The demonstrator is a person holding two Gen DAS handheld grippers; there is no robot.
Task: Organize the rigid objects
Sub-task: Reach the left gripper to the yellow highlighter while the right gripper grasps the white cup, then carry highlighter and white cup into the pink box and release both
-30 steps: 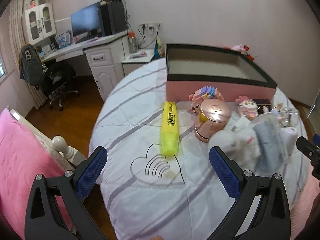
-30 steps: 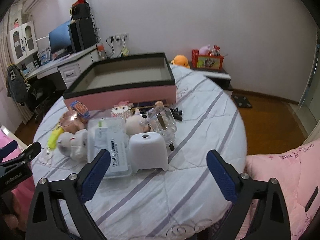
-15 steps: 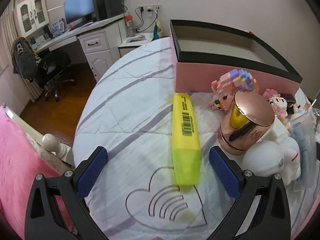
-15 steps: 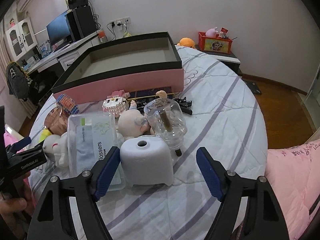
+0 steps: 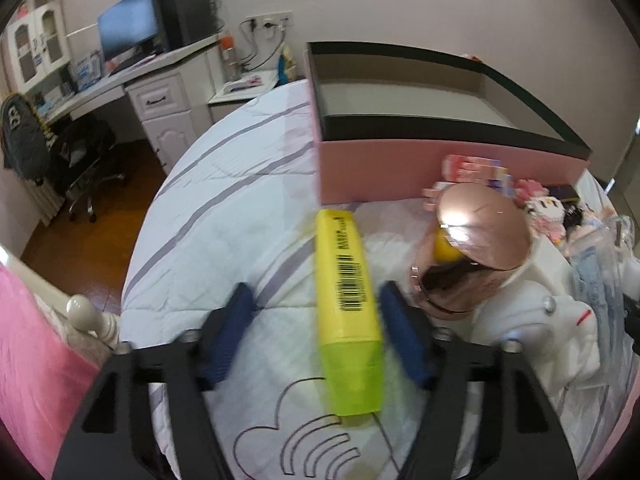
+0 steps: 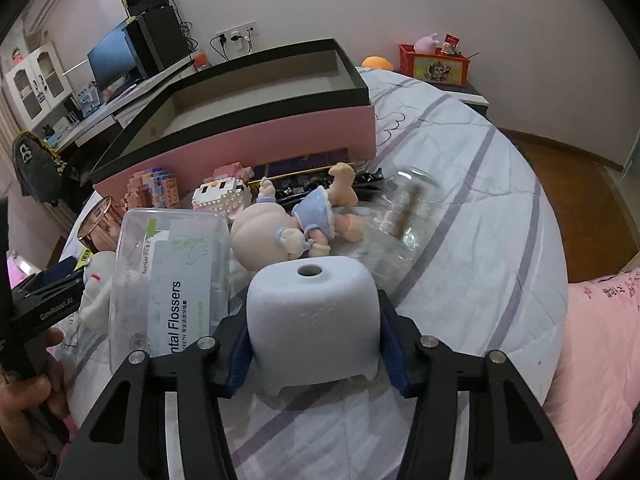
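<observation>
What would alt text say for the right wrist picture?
The right gripper has its blue fingers against both sides of a white foam block on a striped bedspread; a doll and pink box lie beyond.

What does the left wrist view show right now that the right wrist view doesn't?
Only the left wrist view shows the yellow highlighter lying between the open left gripper fingers. Only the right wrist view shows the right gripper around the white dome-shaped object, plus the doll and flosser box. Both show the pink box and rose-gold container.
</observation>
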